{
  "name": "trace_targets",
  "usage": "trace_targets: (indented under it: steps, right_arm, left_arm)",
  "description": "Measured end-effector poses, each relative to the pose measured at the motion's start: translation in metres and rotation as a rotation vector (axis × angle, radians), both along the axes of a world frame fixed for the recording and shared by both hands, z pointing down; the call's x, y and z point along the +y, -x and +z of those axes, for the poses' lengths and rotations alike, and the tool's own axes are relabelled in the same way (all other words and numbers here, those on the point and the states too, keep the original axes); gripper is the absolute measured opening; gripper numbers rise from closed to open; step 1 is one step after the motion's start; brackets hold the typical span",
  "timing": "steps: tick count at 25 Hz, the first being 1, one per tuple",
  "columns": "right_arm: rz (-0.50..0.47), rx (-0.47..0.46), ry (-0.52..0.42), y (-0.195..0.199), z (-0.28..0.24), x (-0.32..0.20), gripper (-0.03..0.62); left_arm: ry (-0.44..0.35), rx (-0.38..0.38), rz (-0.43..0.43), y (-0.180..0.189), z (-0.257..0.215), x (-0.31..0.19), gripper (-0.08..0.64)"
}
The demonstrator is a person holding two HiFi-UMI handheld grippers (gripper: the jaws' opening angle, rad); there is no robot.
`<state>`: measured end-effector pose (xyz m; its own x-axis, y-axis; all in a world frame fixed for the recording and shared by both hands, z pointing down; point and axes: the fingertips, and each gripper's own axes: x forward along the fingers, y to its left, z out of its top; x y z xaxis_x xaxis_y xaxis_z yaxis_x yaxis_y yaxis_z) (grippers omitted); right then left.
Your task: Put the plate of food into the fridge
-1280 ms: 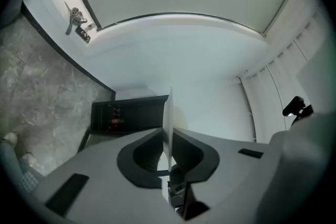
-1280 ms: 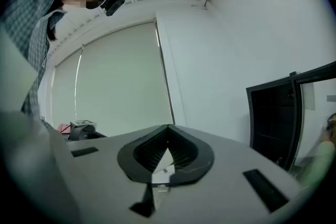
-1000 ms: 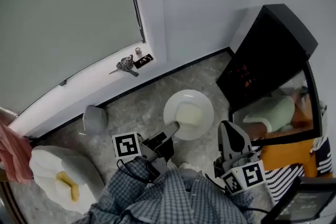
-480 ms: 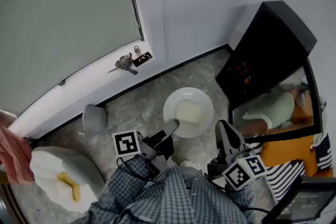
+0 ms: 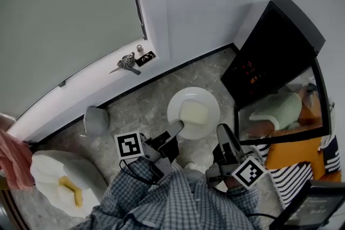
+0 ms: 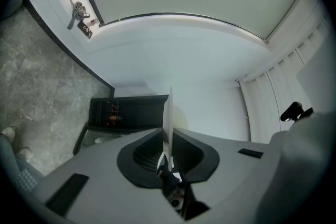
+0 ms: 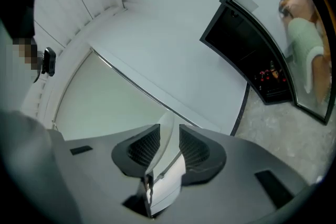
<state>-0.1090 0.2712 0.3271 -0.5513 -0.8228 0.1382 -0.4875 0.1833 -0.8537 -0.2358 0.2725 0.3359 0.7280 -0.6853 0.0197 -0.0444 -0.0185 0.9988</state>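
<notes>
A white plate with a pale block of food hangs above the stone floor, in front of the black fridge. The fridge's glass door stands open to the right. My left gripper is shut on the plate's near left rim; in the left gripper view the plate runs edge-on between the pads of that gripper. My right gripper is at the near right rim. Its jaws have just been opening, and the plate's rim lies between its parted pads.
A white door with keys in its lock fills the far left. On the floor are a grey bin and a white stool with a yellow thing on it. Striped fabric lies by the fridge door. My shoe is below the plate.
The right gripper has rolled and moved left from beside the fridge door to the plate's rim, and its jaws have parted. The left gripper and the plate have stayed put.
</notes>
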Motion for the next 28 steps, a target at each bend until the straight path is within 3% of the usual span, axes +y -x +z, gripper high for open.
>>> trace_targets:
  steps: [13,28]
  right_arm:
    - [-0.039,-0.071,0.045,0.026,0.012,0.005,0.066]
    - [-0.048,-0.042,0.019,0.046,0.012,0.011,0.064]
  left_arm:
    - [0.019,0.023,0.031,-0.001,0.005,0.001,0.035]
    - [0.023,0.023,0.047,0.019,0.009,0.007,0.035]
